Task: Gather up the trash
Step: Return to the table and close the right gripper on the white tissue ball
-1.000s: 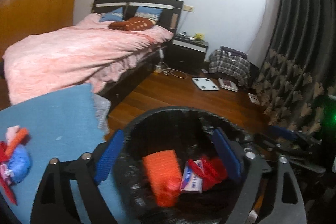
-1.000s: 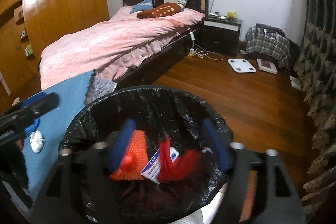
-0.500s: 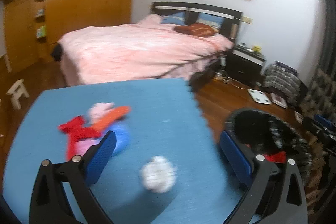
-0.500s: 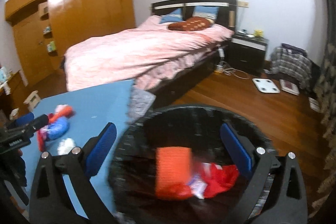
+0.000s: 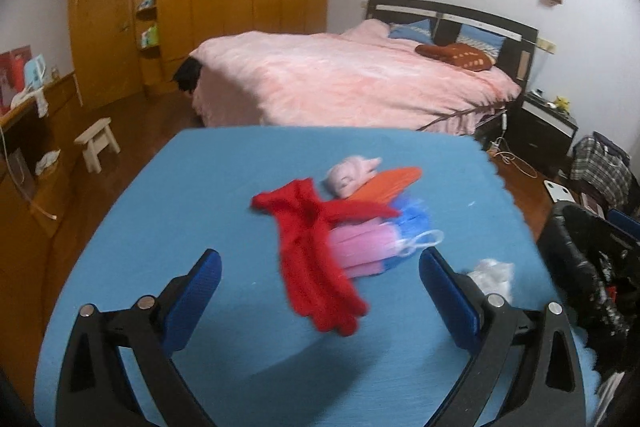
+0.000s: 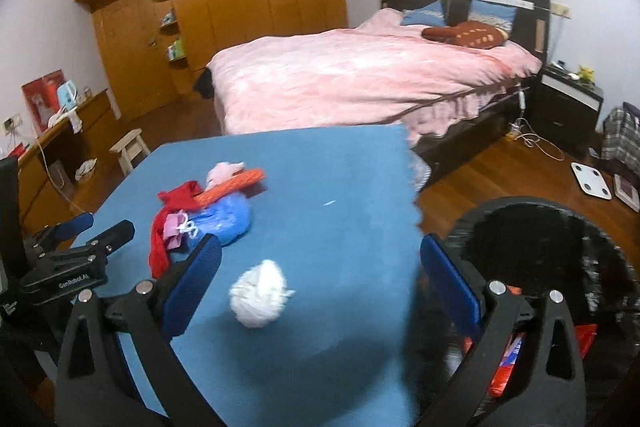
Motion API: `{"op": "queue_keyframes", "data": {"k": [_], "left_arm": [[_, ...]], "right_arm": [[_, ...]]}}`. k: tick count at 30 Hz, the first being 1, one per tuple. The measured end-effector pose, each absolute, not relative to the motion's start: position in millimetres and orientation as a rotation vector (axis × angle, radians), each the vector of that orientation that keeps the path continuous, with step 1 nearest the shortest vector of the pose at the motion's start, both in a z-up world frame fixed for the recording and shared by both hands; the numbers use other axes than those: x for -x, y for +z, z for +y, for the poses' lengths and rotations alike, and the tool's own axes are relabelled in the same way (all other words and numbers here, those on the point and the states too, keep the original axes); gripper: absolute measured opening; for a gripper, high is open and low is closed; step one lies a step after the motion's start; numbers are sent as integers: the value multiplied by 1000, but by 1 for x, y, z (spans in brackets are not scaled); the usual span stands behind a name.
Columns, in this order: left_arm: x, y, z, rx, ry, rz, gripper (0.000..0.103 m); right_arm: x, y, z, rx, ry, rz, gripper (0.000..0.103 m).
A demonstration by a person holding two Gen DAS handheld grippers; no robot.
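A pile of trash lies on the blue table [image 5: 200,195]: a red rag [image 5: 312,259], a pink piece [image 5: 356,253], a blue bag [image 5: 412,215], an orange net [image 5: 392,181] and a pale pink wad [image 5: 350,173]. A white crumpled tissue [image 6: 260,293] lies nearer the table's right edge. My left gripper [image 5: 320,291] is open and empty just before the red rag. My right gripper [image 6: 320,279] is open and empty over the tissue and the table edge. The black-lined bin [image 6: 560,247] stands right of the table with red and orange trash inside.
A pink bed [image 5: 352,79] stands behind the table. A small wooden stool [image 5: 98,143] and a desk are to the left. A nightstand [image 6: 568,107], cables and a white scale [image 6: 592,181] are on the wooden floor to the right.
Both grippers have swung left from above the bin to over the blue table. The trash pile and tissue have come into view between the fingers.
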State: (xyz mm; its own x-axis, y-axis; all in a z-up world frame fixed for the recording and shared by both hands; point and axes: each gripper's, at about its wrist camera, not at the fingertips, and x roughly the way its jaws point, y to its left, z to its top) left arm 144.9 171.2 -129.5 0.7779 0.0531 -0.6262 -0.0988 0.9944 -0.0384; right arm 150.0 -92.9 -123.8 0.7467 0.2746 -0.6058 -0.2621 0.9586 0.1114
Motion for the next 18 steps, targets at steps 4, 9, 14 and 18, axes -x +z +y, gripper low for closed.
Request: {"op": "queue_keyframes", "data": {"k": [4, 9, 14, 18], "left_arm": [[-149, -146, 187, 83, 101, 706, 97], [-154, -161, 195, 91, 102, 737, 97], [-157, -170, 200, 100, 99, 752, 97], [-158, -175, 202, 106, 99, 762, 97]], "right_arm": [[-159, -146, -71, 6, 295, 699, 97], [-164, -173, -54, 30, 303, 756, 97], [-165, -187, -44, 50, 309, 787, 97], [-167, -191, -39, 61, 313, 803, 96]]}}
